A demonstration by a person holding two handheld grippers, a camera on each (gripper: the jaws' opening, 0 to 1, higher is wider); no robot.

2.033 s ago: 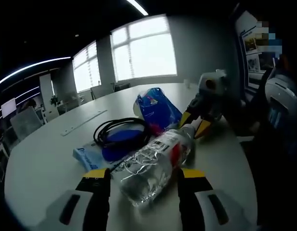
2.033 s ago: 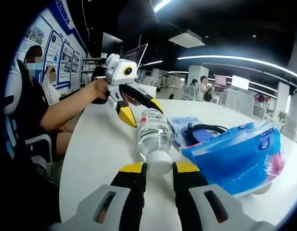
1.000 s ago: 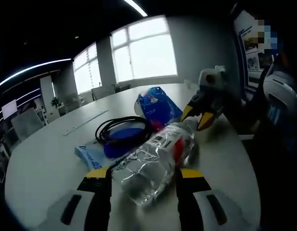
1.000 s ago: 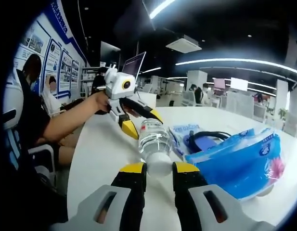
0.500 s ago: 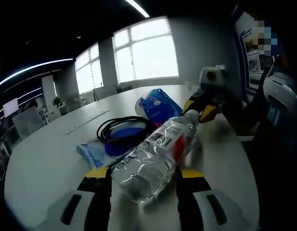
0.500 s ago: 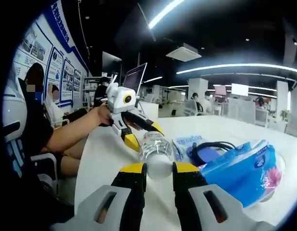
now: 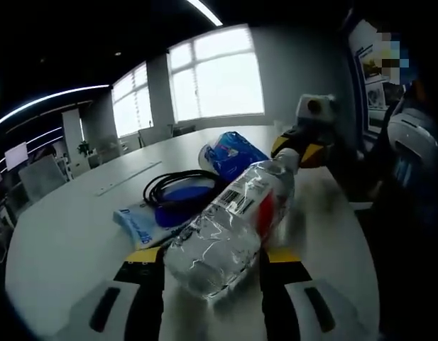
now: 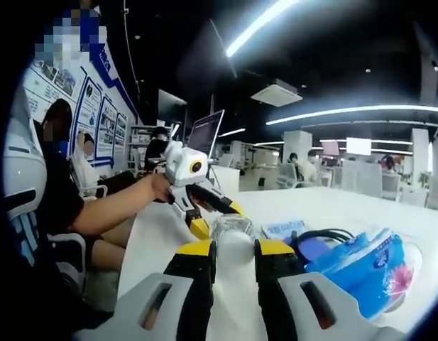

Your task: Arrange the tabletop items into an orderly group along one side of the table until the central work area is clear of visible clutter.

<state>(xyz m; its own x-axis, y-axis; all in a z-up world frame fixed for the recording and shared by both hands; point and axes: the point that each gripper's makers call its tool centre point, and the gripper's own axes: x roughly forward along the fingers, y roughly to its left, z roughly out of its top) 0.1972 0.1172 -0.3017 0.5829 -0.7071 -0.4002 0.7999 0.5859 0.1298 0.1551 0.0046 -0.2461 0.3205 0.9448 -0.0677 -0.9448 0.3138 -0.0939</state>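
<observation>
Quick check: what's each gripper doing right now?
Left gripper: shut on the water bottle, at its base.
Right gripper: shut on the same bottle, at its cap end.

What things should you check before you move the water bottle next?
1. Right hand-held gripper shut on the cap end of the water bottle: ok.
2. Left hand-held gripper squeezing the bottle's base: cannot tell; the jaws flank it.
3. Bottle off the table: cannot tell.
4. Black cable apart from the bottle: ok, it lies beside it.
5. Blue tissue pack out of the way: ok, off to one side.
6. Blue packet under the cable clear of the bottle: cannot tell.
</observation>
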